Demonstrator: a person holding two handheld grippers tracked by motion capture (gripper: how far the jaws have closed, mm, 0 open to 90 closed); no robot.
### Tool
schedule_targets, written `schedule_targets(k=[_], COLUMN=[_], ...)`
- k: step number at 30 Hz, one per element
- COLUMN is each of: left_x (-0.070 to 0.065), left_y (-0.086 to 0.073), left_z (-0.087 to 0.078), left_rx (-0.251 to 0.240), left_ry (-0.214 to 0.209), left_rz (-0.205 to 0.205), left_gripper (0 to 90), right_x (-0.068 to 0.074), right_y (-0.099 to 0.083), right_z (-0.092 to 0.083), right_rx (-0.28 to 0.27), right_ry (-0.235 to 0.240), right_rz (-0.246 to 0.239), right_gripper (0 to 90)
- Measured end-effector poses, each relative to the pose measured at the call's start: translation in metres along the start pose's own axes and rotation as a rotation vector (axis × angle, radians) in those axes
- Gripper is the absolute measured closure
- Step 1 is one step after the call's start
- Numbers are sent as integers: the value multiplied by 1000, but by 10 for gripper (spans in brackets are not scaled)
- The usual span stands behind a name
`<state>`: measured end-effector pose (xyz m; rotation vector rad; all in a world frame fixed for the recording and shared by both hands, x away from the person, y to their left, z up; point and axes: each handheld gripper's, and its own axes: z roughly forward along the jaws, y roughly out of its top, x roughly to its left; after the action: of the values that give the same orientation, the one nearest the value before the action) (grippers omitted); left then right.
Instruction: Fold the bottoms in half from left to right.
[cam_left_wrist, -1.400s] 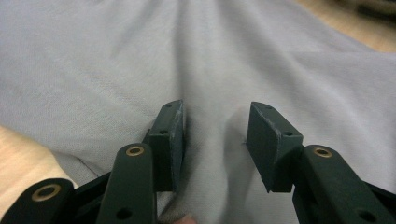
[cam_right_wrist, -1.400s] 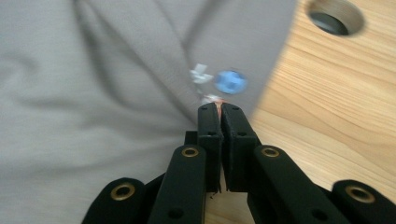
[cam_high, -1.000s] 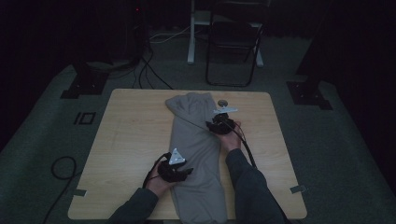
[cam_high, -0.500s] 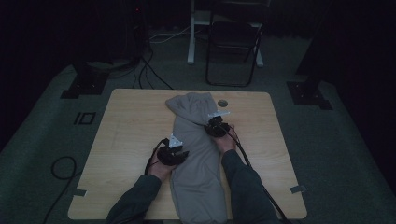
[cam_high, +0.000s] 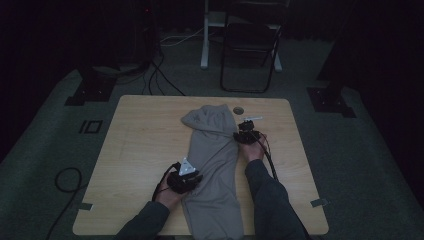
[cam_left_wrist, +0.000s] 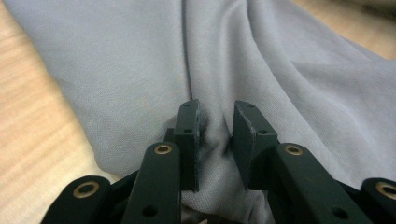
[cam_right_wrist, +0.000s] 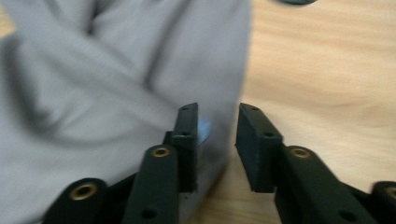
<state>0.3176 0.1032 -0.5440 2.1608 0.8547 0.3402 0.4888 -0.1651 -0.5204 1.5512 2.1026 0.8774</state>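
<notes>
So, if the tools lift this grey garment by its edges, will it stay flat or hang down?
The grey garment will probably hang limp: it already lies in soft folds. It looks light, a thin knit. Pushed, it would likely bunch up rather than slide on the wooden table.

Dim room, dark at the walls. Light wooden worktop (cam_high: 140, 150) on grey carpet (cam_high: 360, 165). Black folding chair (cam_high: 250, 55) behind it, beside a white post (cam_high: 205, 37). Cables (cam_high: 160, 75) across the floor, black stand bases (cam_high: 90, 90) at both far corners.
</notes>
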Motion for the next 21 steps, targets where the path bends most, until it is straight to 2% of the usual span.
schedule_targets(k=[2, 3, 4, 6, 9, 11, 16, 20, 21], left_x=[-1, -1, 0, 5, 17, 24, 32, 30, 29], left_y=[-1, -1, 0, 4, 14, 20, 26, 23, 22], left_z=[-2, -5, -6, -6, -1, 7, 24, 24, 24], left_rx=[6, 23, 17, -12, -38, -36, 5, -9, -9], left_ry=[-7, -9, -7, 2, 35, 48, 63, 49, 45], left_rz=[2, 11, 12, 1, -22, -36, -44, -50, -51], left_gripper=[724, 724, 702, 670, 642, 630, 642, 705, 724], right_x=[-1, -3, -2, 6, 24, 38, 74, 97, 102], right_y=[2, 4, 9, 15, 23, 26, 27, 28, 28], right_z=[-3, -6, -12, -15, -15, -12, 4, 20, 24], right_rx=[-10, -26, -76, -83, -101, -111, -121, -105, -92], right_ry=[-10, 13, 85, 118, 189, 212, 283, 288, 274], right_rz=[6, 16, -12, -87, -188, -244, -327, -386, -394], right_gripper=[656, 629, 589, 566, 566, 588, 655, 638, 617])
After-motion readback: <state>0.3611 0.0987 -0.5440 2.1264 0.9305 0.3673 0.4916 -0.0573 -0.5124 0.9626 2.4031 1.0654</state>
